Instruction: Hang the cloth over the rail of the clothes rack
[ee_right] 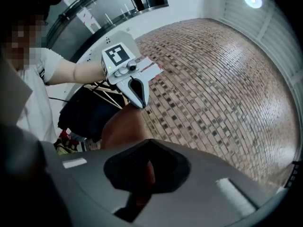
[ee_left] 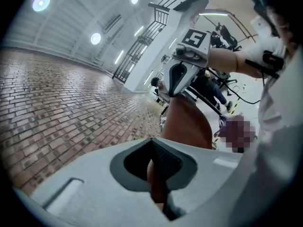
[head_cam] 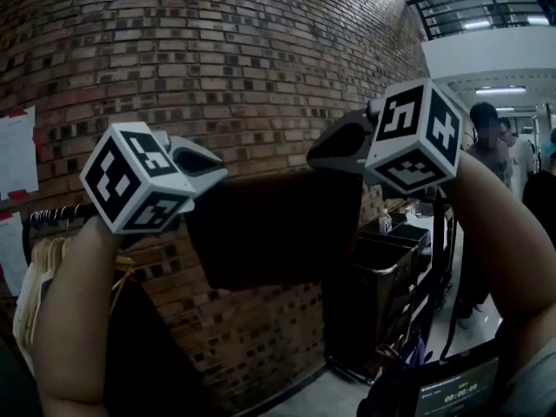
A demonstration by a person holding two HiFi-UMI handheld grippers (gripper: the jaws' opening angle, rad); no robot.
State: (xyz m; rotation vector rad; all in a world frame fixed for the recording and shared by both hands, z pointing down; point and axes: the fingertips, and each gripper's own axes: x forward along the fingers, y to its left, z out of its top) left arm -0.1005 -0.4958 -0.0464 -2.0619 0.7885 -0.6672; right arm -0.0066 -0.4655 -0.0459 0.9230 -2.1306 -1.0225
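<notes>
A dark brown cloth [head_cam: 274,228] hangs stretched between my two grippers, held up in front of a brick wall. My left gripper [head_cam: 213,176] is shut on its left top corner, and my right gripper [head_cam: 326,155] is shut on its right top corner. In the left gripper view the cloth [ee_left: 187,122] runs from the closed jaws of the left gripper [ee_left: 158,174] to the right gripper [ee_left: 177,77]. The right gripper view shows the cloth [ee_right: 125,126] pinched in the right gripper [ee_right: 144,174]. The rack's rail [head_cam: 56,215] is low at the left, behind my left arm.
Hangers and pale garments [head_cam: 35,302] hang on the rail. Black bins on a cart [head_cam: 382,294] stand against the brick wall [head_cam: 261,59] at the right. People [head_cam: 486,146] stand at the far right. Papers [head_cam: 17,150] are pinned on the wall at the left.
</notes>
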